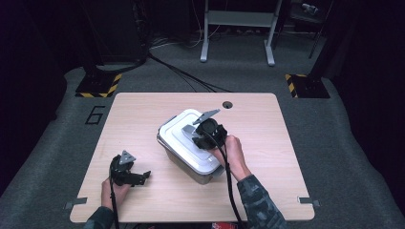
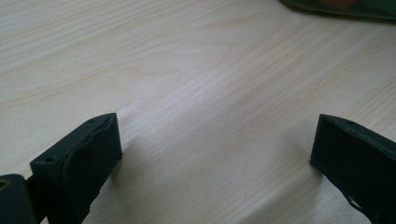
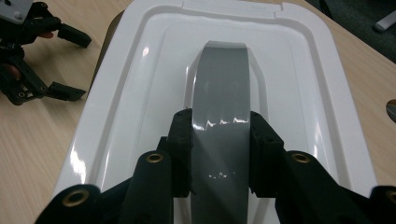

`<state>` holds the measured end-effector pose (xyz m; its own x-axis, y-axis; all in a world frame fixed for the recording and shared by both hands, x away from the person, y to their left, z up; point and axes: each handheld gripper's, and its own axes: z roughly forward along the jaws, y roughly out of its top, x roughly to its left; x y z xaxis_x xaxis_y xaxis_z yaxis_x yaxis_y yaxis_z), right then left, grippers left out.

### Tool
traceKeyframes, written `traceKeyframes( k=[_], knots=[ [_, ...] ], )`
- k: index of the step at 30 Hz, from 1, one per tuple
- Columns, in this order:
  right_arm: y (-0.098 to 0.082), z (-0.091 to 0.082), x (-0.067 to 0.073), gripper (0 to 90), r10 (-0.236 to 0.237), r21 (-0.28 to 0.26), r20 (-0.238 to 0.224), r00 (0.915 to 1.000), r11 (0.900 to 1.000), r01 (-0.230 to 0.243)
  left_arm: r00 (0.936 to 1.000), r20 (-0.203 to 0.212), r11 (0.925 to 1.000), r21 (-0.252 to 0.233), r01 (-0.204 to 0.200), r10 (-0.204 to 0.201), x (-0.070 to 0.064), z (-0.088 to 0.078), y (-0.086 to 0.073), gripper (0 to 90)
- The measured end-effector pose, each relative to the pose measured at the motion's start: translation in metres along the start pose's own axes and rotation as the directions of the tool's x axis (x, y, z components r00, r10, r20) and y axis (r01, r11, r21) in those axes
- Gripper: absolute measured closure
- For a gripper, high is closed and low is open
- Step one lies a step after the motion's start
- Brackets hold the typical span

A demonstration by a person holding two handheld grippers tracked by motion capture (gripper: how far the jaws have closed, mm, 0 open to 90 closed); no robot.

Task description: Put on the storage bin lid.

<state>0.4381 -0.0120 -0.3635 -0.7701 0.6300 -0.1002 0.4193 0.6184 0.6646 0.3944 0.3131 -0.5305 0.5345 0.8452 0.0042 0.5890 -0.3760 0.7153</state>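
Right gripper sits closest to its own camera, jaws pinched on the grey handle of the white lid, one pad on each long side of the handle. Handle runs straight ahead of the jaws, down the lid's recessed middle. In the high view the same gripper sits on top of the box, lid under it, the hand gripping from the near right.

Left gripper is well apart, off to the box's left on the table; the right gripper view shows it at the upper left, beyond the lid edge. Its jaws are spread wide with nothing between them, just bare table under and ahead of the pads. A sleeve edge shows far ahead and to the right of those jaws.

Box stands mid-table, turned at an angle to the table edges, lid seated on it.
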Motion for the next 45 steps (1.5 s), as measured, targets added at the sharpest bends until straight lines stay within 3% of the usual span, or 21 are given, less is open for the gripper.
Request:
traceKeyframes(
  k=[10,11,16,26,29,32,35,44,45],
  knots=[
    [0.001,0.007,0.007,66.8,-0.002,0.026,-0.023,0.9997,1.000,0.003,1.0000,0.000,1.0000,0.000,-0.001,0.001,0.000,0.000,0.000,1.5],
    [0.000,0.009,0.008,66.8,-0.023,0.030,-0.021,0.9995,0.999,0.024,1.0000,0.000,1.0000,0.000,0.000,0.000,0.000,0.000,0.000,1.5],
    [-0.002,0.009,0.008,66.6,-0.006,0.035,-0.022,0.9997,0.999,0.007,1.0000,0.000,1.0000,0.001,0.000,0.000,0.000,0.000,0.000,1.5],
    [-0.003,-0.006,0.001,43.6,-0.003,-0.008,-0.013,0.9999,1.000,0.003,1.0000,0.000,1.0000,0.000,0.000,0.000,0.000,0.000,0.000,1.5],
    [-0.005,-0.019,-0.005,30.7,0.020,-0.029,-0.009,0.9998,0.999,-0.020,1.0000,-0.001,1.0000,0.000,0.000,0.000,0.000,0.000,0.000,1.5],
    [-0.008,-0.026,-0.010,25.9,0.022,-0.037,-0.002,0.9998,0.999,-0.022,1.0000,0.000,1.0000,0.000,0.000,0.000,0.000,0.000,0.000,1.5],
    [-0.018,-0.038,-0.021,16.9,0.068,-0.048,0.019,0.9975,0.997,-0.067,1.0000,0.000,1.0000,0.000,0.001,-0.001,0.000,0.000,0.000,1.5],
    [-0.055,-0.058,-0.049,8.9,0.143,-0.066,0.075,0.9868,0.988,-0.138,1.0000,0.000,1.0000,0.000,0.000,0.000,0.000,0.000,0.000,1.5],
    [-0.066,-0.061,-0.055,7.8,0.169,-0.075,0.097,0.9809,0.984,-0.162,1.0000,0.000,1.0000,-0.001,0.000,0.000,0.000,0.000,0.000,1.5]
  ],
)
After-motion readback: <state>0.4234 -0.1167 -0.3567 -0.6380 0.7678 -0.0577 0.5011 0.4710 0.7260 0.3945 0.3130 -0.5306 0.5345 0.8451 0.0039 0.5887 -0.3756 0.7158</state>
